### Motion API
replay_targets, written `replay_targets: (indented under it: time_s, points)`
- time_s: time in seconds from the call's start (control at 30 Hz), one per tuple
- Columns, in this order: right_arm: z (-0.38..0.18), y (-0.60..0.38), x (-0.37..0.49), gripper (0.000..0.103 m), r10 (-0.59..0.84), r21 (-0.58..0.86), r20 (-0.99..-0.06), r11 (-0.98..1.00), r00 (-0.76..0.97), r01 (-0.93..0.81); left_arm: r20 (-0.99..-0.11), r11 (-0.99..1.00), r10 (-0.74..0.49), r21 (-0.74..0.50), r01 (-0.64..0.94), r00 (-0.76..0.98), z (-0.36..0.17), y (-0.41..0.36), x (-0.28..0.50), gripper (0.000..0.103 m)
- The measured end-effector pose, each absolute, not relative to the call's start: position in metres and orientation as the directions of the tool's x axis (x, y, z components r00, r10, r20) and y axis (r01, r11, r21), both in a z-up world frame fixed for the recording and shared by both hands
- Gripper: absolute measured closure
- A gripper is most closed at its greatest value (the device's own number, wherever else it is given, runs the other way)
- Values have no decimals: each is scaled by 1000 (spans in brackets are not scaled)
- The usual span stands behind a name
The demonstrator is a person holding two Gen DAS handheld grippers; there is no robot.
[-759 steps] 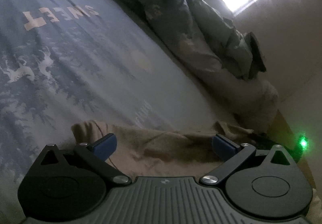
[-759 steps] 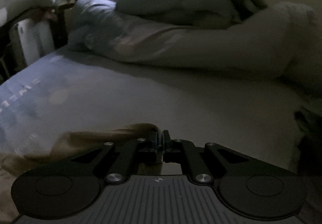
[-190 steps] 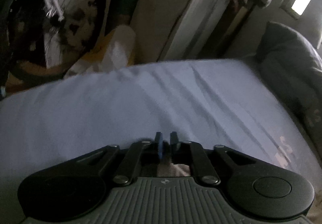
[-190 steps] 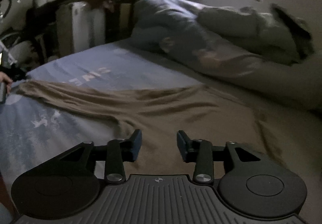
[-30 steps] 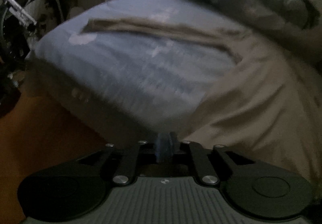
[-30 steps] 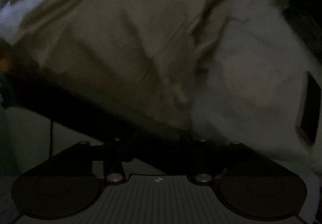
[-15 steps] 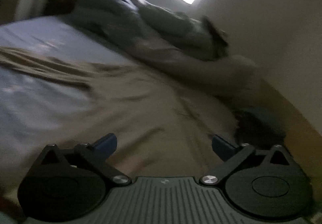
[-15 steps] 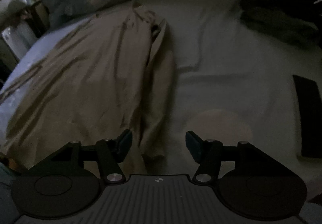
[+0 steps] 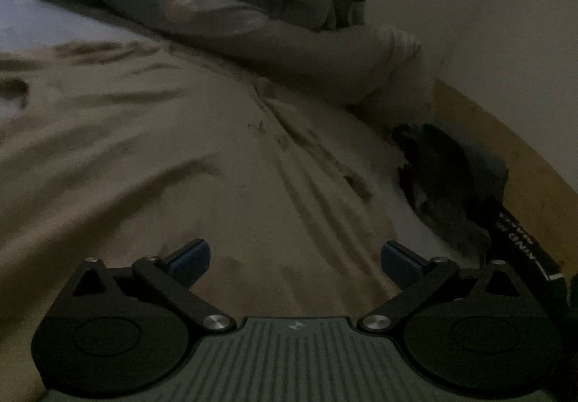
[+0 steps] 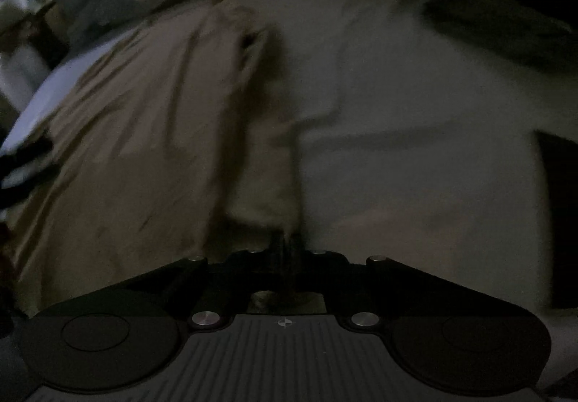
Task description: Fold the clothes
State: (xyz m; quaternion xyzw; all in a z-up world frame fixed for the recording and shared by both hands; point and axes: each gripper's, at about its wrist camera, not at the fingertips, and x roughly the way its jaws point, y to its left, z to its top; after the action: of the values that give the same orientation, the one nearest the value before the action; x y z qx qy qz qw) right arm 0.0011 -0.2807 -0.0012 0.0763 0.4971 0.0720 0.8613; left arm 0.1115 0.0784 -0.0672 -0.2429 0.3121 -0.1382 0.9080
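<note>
Left tongs (image 9: pixel 294 259) wide open, empty, over tan garment (image 9: pixel 151 156) on bed (image 10: pixel 415 149); right tongs (image 10: pixel 285 243) pinched on its edge.

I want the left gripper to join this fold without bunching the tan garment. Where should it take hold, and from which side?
Probably the near hem of the tan garment, just ahead of the open left gripper, coming in low from the bed's near edge. The cloth lies flat there, so a thin edge suits a pinch. The right gripper looks shut on the strip-like right edge.

A dim bedroom is seen. A rumpled duvet (image 9: pixel 231 1) is piled on the bed (image 10: pixel 415 156) against a pale wall (image 9: pixel 487 4); a wooden board (image 9: pixel 505 156) is edged alongside.
</note>
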Motion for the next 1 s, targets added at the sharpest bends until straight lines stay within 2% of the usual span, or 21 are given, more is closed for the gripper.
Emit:
replay_targets:
  time_s: [0.13, 0.2, 0.27, 0.37, 0.4, 0.5, 0.6, 0.73, 0.83, 0.9, 0.93, 0.97, 1.0]
  points:
    - [-2, -338, 17, 98, 131, 210, -849, 972, 511, 100, -515, 846, -416, -521, 112, 749, -79, 74, 119, 0]
    - [1, -353, 20, 88, 75, 172, -846, 976, 528, 137, -513, 850, -425, -510, 133, 746, -81, 72, 119, 0]
    - [8, -354, 17, 86, 37, 123, -834, 985, 551, 121, -503, 850, -437, -501, 160, 746, -83, 67, 120, 0]
    - [15, -336, 1, 63, -1, 20, -804, 999, 595, 28, -469, 836, -464, -513, 196, 752, -82, 60, 121, 0]
    - [17, -325, -7, 59, -9, -25, -790, 1000, 613, -17, -456, 832, -470, -516, 206, 756, -82, 57, 122, 0]
    - [13, -287, -32, 59, 14, -171, -762, 960, 647, -223, -412, 819, -493, -518, 248, 767, -83, 50, 123, 0]
    - [-6, -260, -50, 59, 26, -293, -781, 867, 624, -403, -381, 805, -517, -520, 285, 766, -85, 44, 122, 0]
    - [-23, -253, -37, 59, -6, -328, -809, 834, 588, -443, -363, 771, -542, -574, 276, 758, -90, 42, 132, 0]
    - [-34, -255, -26, 58, -12, -303, -851, 828, 525, -473, -369, 768, -538, -584, 261, 758, -93, 41, 136, 0]
    - [-38, -259, -18, 62, 1, -280, -858, 837, 513, -471, -371, 765, -540, -592, 256, 756, -95, 40, 138, 0]
    - [-37, -262, -15, 73, 3, -274, -856, 845, 516, -459, -373, 765, -539, -593, 253, 755, -96, 40, 139, 0]
    - [-34, -266, -12, 101, -6, -273, -853, 858, 521, -436, -378, 765, -538, -593, 249, 753, -97, 40, 139, 0]
    - [-32, -270, -9, 100, -16, -271, -850, 870, 526, -411, -382, 766, -537, -593, 247, 752, -98, 41, 139, 0]
